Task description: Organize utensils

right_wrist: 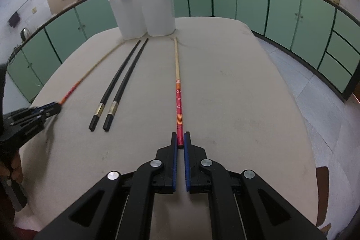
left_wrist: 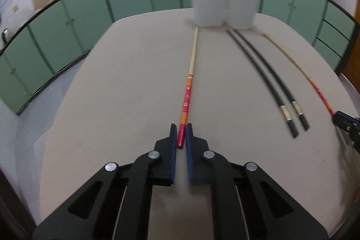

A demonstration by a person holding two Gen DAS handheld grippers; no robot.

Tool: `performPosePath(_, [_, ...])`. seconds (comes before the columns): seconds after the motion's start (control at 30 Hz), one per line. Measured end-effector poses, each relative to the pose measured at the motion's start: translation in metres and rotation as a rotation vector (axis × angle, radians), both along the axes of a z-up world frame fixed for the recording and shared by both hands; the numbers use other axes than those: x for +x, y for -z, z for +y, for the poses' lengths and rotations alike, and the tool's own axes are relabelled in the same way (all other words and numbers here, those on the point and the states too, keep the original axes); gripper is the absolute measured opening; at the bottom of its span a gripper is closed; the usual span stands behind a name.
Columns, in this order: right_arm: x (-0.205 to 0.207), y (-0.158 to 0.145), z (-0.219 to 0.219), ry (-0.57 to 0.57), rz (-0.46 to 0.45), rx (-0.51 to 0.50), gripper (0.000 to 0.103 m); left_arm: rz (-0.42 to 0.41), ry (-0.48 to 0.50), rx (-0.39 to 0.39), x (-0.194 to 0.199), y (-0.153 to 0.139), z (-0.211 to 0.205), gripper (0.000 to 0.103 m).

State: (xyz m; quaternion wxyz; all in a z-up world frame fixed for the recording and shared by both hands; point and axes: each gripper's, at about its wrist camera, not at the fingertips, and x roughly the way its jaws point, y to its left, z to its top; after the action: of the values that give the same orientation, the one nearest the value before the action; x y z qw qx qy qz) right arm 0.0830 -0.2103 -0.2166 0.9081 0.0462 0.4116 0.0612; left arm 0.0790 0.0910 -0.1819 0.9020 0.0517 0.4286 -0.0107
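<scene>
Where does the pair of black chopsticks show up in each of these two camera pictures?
Left wrist view: the black chopsticks lie right of centre, curving toward the lower right.
Right wrist view: the black chopsticks lie left of centre, side by side.
Shared landmark: the white holder stands just beyond their tips.

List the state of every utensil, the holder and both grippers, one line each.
Left gripper: shut on left red chopstick, which lies on the table.
Right gripper: shut on right red chopstick, also flat on the table.
Black chopsticks: paired side by side, lying flat, untouched.
Holder: upright, two white cups side by side, several utensils already standing inside.
</scene>
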Motion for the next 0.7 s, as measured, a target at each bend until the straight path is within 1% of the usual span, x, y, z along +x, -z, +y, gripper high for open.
performPosePath(0.07, [0.003, 0.000, 0.001, -0.001, -0.003, -0.009, 0.006, 0.000, -0.026, -0.006, 0.001, 0.000, 0.008, 0.006])
performPosePath(0.17, [0.013, 0.000, 0.004, -0.004, -0.006, -0.012, 0.006, 0.001, -0.020, -0.007, 0.011, -0.001, 0.009, 0.005])
performPosePath(0.33, [0.038, 0.000, 0.009, -0.009, 0.000, -0.004, 0.006, 0.014, -0.016, -0.033, 0.035, -0.001, 0.004, 0.006])
performPosePath(0.43, [0.050, -0.001, 0.010, -0.033, 0.013, 0.005, 0.006, 0.016, -0.014, -0.034, 0.046, 0.001, 0.002, 0.007])
performPosePath(0.47, [0.049, -0.001, 0.011, -0.035, 0.011, 0.000, 0.008, 0.016, -0.011, -0.028, 0.047, 0.002, 0.001, 0.008])
performPosePath(0.5, [0.046, 0.000, 0.011, -0.042, 0.009, -0.006, 0.015, 0.014, -0.008, -0.031, 0.046, 0.002, 0.002, 0.009])
performPosePath(0.53, [0.042, 0.001, 0.011, -0.054, 0.006, -0.007, 0.021, 0.012, -0.004, -0.039, 0.043, 0.002, 0.004, 0.012])
performPosePath(0.63, [0.029, 0.002, 0.009, -0.086, -0.005, -0.005, 0.025, 0.010, 0.003, -0.088, 0.035, 0.002, 0.014, 0.017])
performPosePath(0.7, [0.021, 0.004, 0.004, -0.098, -0.007, 0.016, 0.025, 0.010, 0.005, -0.109, 0.031, 0.003, 0.019, 0.018])
